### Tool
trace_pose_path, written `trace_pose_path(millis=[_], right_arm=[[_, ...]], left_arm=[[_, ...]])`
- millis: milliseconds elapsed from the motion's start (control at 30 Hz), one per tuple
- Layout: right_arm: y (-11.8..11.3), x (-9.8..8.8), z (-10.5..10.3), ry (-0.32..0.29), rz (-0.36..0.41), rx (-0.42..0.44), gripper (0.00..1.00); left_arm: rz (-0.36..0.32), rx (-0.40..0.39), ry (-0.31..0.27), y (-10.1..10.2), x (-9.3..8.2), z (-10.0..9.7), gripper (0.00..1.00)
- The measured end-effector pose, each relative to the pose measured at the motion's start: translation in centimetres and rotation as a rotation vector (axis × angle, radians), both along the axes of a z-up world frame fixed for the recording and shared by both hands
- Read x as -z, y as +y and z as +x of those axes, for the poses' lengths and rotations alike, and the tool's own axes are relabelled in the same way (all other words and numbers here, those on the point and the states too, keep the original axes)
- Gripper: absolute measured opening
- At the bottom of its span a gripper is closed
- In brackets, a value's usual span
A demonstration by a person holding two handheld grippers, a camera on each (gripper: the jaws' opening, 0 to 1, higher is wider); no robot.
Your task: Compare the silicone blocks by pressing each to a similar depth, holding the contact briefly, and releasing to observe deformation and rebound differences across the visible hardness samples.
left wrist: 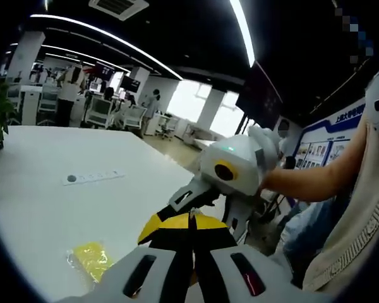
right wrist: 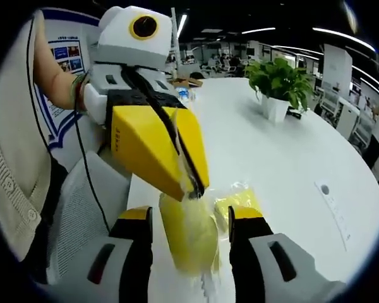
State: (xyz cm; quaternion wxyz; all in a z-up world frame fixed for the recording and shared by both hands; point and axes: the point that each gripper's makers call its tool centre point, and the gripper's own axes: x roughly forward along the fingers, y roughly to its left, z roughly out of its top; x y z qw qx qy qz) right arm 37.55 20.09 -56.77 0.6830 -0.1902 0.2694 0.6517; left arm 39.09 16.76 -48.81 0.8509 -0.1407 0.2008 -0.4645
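A yellow silicone block in a clear bag (right wrist: pixel 188 237) hangs just above the white table (right wrist: pixel 284 158). My left gripper (right wrist: pixel 194 187) reaches in from the upper left, its yellow jaws shut on the bag's top edge. My right gripper (right wrist: pixel 191 214) stands open with the hanging block between its yellow-tipped jaws, a small gap on each side. A second bagged yellow block (right wrist: pixel 239 199) lies on the table behind; it also lies low left (left wrist: pixel 91 259) in the left gripper view. There my left gripper (left wrist: pixel 191 222) shows its jaws together, with the right gripper's white body (left wrist: pixel 230 165) facing it.
A potted plant (right wrist: pixel 278 79) stands at the far side of the table. A flat socket strip (left wrist: pixel 91 178) sits in the tabletop. A person's arm and knitted sleeve (left wrist: pixel 360 208) are at the right. Office desks, chairs and people fill the background.
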Motion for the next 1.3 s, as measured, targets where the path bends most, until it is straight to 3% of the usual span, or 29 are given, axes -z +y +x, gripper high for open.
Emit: trace_pose_path(millis=[233, 667, 1300], right_arm=[[-0.8, -0.9, 0.6, -0.034, 0.02, 0.051, 0.49], [-3.5, -2.7, 1.1, -0.085, 0.108, 0.221, 0.53], [-9.9, -5.2, 1.2, -0.132, 0.272, 0.568, 0.58]], left_arm=[[-0.02, -0.015, 0.021, 0.5, 0.5, 0.3, 0.0], [-0.029, -0.019, 0.051, 0.5, 1.4, 0.9, 0.0], [-0.042, -0.025, 0.085, -0.8, 2.2, 1.5, 0.0]])
